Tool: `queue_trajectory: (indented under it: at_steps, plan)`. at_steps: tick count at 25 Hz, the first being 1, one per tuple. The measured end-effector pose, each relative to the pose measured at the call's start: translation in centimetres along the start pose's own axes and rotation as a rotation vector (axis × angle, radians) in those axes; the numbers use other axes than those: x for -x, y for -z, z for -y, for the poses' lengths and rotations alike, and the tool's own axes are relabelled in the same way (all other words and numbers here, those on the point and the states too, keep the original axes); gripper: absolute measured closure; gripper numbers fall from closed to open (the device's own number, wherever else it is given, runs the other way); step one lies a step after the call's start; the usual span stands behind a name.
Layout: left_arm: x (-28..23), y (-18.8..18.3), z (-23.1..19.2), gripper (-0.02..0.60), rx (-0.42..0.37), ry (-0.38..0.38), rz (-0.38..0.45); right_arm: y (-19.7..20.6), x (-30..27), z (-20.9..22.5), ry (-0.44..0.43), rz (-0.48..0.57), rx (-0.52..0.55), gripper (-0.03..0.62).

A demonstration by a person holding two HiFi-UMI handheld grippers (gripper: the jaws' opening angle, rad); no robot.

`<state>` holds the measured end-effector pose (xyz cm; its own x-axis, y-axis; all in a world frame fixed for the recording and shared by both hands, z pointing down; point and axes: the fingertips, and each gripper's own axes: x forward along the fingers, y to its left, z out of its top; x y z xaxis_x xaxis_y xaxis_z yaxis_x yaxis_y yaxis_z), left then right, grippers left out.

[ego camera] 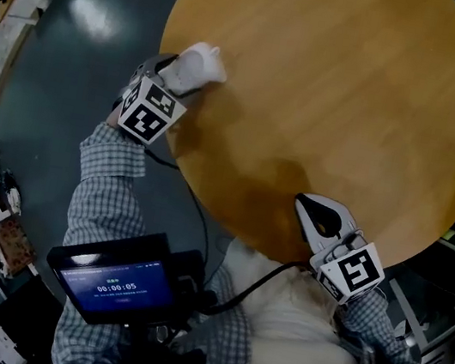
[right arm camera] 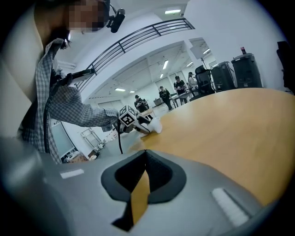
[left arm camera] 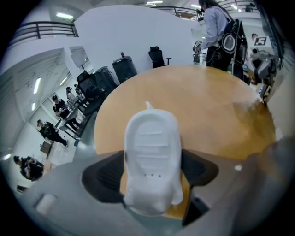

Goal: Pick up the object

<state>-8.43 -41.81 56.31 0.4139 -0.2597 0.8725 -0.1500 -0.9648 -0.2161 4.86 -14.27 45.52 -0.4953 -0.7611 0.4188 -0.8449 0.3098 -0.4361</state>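
Straddling the white object (left arm camera: 151, 138) on the table (ego camera: 358, 86), left tool (left arm camera: 153, 168) stands released, right tool (right arm camera: 145, 154) clenched empty.

The object (ego camera: 203, 64) lies at the table's (ego camera: 355, 103) left edge, between the left tool's (left arm camera: 152, 174) jaws.

Head view dim and underexposed, one glare patch on the dark floor (ego camera: 91, 18), soft shadows across the desk (ego camera: 353, 112). Gripper views brighter under ceiling strip lights (right arm camera: 173, 11), fisheye-bent, black-cornered; the close white object (left arm camera: 152, 161) soft.
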Motion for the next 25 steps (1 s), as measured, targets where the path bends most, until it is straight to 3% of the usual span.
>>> queue_trajectory:
  at_steps: [6,11,15,25]
  plan:
    - [-1.9,0.1,0.1,0.160,0.011,0.068,-0.049,0.4,0.1,0.6,0.009,-0.006,-0.008,0.588]
    - [-2.6,-0.4,1.0,0.141,0.072,0.101,-0.036,1.1,1.2,1.2,0.024,-0.005,-0.021,0.588]
    - [-2.1,-0.4,0.8,0.140,0.071,0.131,0.014,0.9,1.0,0.7,0.025,-0.008,-0.015,0.588]
    - [-1.7,-0.3,0.7,0.141,0.087,0.058,0.048,0.4,1.9,1.2,0.043,0.018,-0.015,0.588]
